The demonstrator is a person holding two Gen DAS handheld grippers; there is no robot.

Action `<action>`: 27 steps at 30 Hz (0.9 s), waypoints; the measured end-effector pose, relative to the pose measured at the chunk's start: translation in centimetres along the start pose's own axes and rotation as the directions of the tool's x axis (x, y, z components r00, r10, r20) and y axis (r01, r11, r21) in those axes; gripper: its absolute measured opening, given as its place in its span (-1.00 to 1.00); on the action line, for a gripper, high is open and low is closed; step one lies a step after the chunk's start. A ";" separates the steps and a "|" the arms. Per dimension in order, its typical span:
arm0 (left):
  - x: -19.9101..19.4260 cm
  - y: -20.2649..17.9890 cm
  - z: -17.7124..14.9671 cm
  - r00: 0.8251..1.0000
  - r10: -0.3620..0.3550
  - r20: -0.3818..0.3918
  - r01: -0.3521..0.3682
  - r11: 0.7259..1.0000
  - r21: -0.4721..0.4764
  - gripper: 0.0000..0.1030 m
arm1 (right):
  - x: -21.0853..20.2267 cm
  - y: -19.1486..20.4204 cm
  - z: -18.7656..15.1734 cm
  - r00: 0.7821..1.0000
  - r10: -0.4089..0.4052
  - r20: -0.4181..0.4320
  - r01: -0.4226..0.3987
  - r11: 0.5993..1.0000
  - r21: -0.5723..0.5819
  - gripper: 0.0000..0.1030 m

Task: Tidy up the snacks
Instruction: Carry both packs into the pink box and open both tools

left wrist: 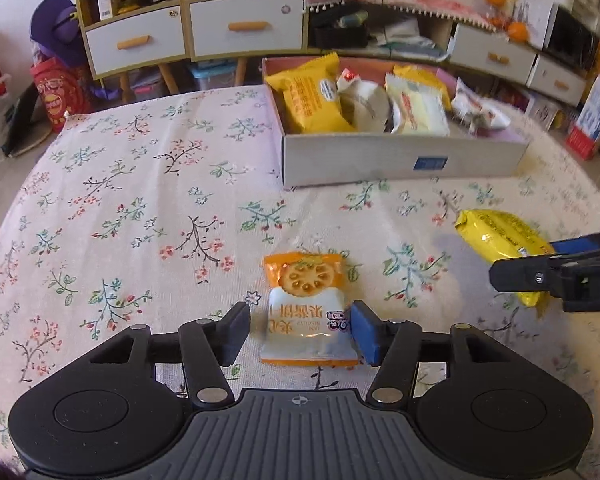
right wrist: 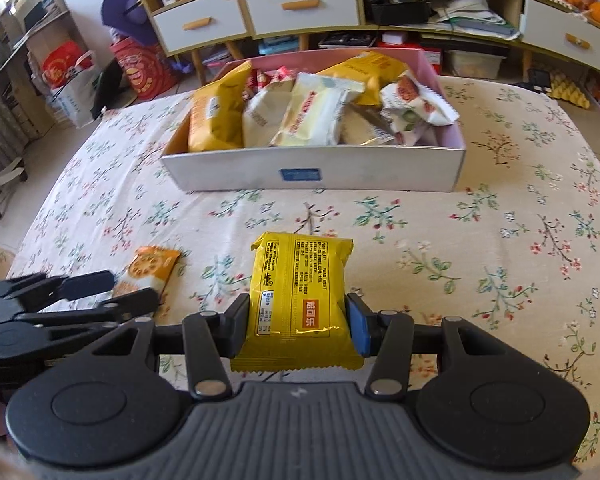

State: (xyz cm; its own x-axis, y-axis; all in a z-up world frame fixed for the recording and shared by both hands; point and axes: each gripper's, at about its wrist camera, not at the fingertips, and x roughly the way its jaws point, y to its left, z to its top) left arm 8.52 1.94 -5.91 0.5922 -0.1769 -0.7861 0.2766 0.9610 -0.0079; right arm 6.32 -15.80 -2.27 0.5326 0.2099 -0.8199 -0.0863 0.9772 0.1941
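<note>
An orange-and-white biscuit packet [left wrist: 306, 306] lies flat on the floral tablecloth between the fingers of my left gripper [left wrist: 300, 334]. The right finger touches it, the left one stands a little apart, so the gripper is open around it. It also shows in the right wrist view [right wrist: 148, 270]. My right gripper [right wrist: 298, 330] is shut on a yellow snack packet [right wrist: 298, 296], seen from the left wrist too [left wrist: 500, 240]. A grey cardboard box [left wrist: 400, 158] [right wrist: 312, 172] at the far side holds several snack packets.
The table is covered by a floral cloth [left wrist: 140, 200]. Behind it stand shelves with white drawers [left wrist: 244, 28], bags on the floor at left [left wrist: 56, 92] and clutter at right. My left gripper shows at the left edge of the right wrist view [right wrist: 108, 292].
</note>
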 end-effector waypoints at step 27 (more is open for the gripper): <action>-2.7 -1.1 2.2 0.997 -0.048 0.062 0.049 0.999 -0.019 -0.30 | -0.8 0.2 0.7 1.000 -0.013 0.028 0.013 1.000 -0.014 -0.10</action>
State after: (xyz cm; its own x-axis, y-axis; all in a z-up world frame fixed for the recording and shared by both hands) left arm 8.29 0.93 -2.42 0.6242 -0.2357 -0.7449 0.2906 0.9550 -0.0586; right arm 6.48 -15.82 -1.20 0.5569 0.1965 -0.8070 -0.0914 0.9802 0.1755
